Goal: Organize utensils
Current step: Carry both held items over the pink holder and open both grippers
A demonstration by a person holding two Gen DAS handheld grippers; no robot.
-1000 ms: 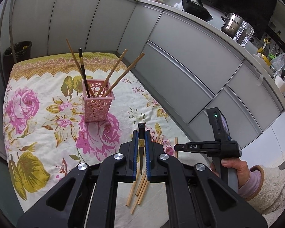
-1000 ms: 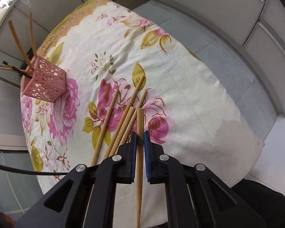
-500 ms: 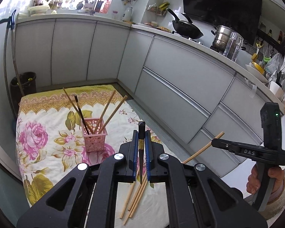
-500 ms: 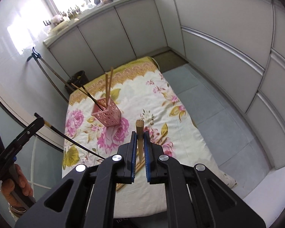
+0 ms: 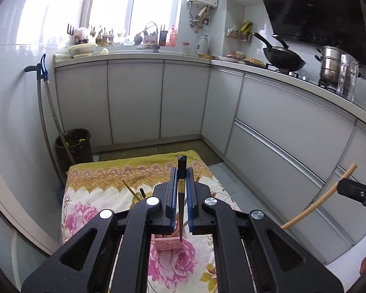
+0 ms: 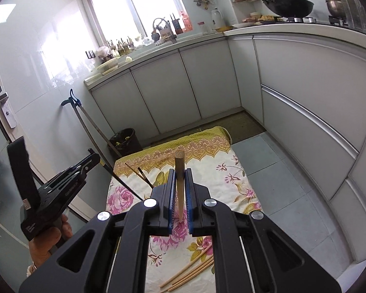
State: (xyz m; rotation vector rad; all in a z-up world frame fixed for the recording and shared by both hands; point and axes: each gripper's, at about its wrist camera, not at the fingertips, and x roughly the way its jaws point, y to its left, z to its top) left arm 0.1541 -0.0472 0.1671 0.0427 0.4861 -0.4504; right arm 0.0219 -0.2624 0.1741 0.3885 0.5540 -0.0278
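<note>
My left gripper (image 5: 181,173) is shut on a black chopstick (image 5: 181,195), held upright high above the table. The pink lattice holder (image 5: 167,243) shows just below the jaws, with a few chopsticks (image 5: 129,190) sticking out of it. My right gripper (image 6: 180,174) is shut on a wooden chopstick (image 6: 180,183), also raised. That wooden chopstick (image 5: 317,202) shows at the right of the left wrist view. The left gripper (image 6: 92,158) with its black chopstick (image 6: 124,185) shows at the left of the right wrist view. Several loose wooden chopsticks (image 6: 190,272) lie on the floral tablecloth (image 6: 227,171).
The low table (image 5: 85,178) stands in a kitchen corner between grey cabinets (image 5: 134,102). A dark bin (image 5: 73,146) and a long-handled tool (image 5: 46,122) stand by the left wall. A wok (image 5: 283,59) and a steel pot (image 5: 331,66) sit on the counter at the right.
Both grippers have lifted and tilted up from the table with a chopstick each. The views swung from the tablecloth to the kitchen; the holder now sits under the left jaws.
</note>
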